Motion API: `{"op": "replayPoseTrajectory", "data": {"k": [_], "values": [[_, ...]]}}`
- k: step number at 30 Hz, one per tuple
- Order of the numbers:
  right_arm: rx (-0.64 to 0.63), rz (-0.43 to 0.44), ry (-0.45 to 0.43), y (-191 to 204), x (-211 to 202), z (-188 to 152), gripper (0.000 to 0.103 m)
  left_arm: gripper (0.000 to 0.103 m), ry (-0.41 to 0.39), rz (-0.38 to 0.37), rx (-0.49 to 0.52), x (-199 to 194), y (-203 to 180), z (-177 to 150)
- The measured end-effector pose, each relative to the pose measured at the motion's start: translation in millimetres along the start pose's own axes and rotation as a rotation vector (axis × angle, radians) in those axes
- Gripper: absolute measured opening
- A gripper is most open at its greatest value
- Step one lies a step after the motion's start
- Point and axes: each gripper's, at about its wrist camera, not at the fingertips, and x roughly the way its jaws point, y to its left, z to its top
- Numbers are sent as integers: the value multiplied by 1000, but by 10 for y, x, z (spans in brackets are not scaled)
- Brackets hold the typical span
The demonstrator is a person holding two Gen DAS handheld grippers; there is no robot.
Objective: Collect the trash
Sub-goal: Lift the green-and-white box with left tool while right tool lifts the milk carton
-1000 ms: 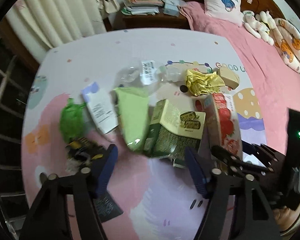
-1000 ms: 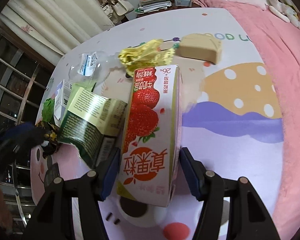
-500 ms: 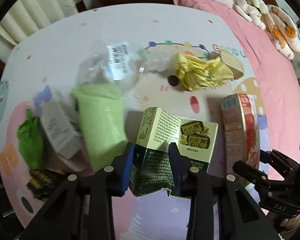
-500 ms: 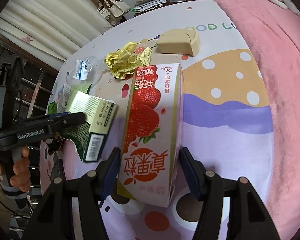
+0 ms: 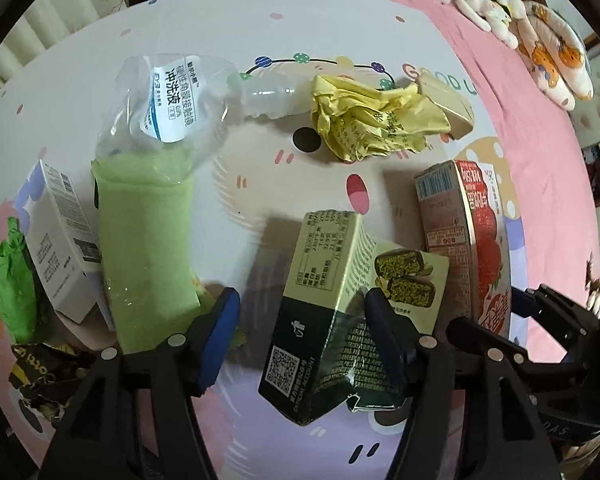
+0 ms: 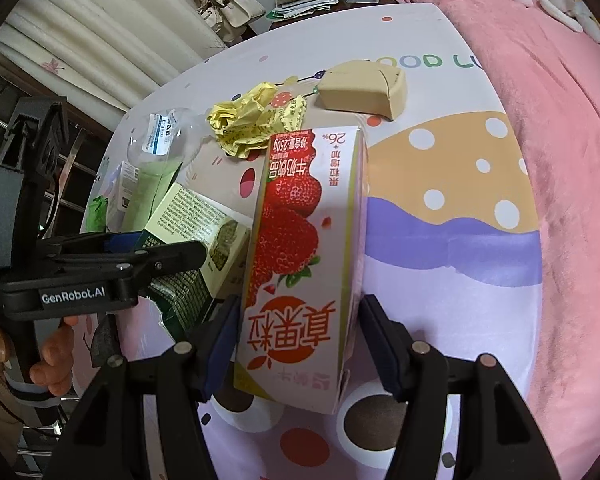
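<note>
Spread across a smooth printed sheet (image 5: 260, 32): glossy strawberry milk carton (image 6: 300, 248), creased green snack box (image 5: 324, 304), crumpled yellow wrapper (image 5: 372, 120). Right gripper (image 6: 296, 344) pointing steeply down, pads flanking the carton, contact unclear. Left gripper (image 5: 300, 336) just reopened, astride the box, left pad clear.

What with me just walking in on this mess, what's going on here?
A person is collecting trash from a patterned mat with a handheld gripper in each hand. The right gripper is clamped on the strawberry milk carton. The left gripper straddles the green snack box; its jaws have just been opening, with the box between them but not gripped. A crumpled yellow wrapper and a clear plastic bottle lie on the mat beyond.
</note>
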Motion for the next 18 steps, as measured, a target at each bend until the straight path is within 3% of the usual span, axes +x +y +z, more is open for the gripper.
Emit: {"op": "replayPoseTrajectory", "data": {"k": [6, 10, 18], "values": [[-6, -36, 10, 72, 40, 29, 61, 62, -3, -29, 0, 31, -60, -48], [-20, -74, 22, 123, 81, 28, 62, 40, -3, -76, -30, 62, -137, -97], [-3, -71, -18, 100, 60, -38, 60, 23, -75, -33, -87, -134, -299, -311]]}}
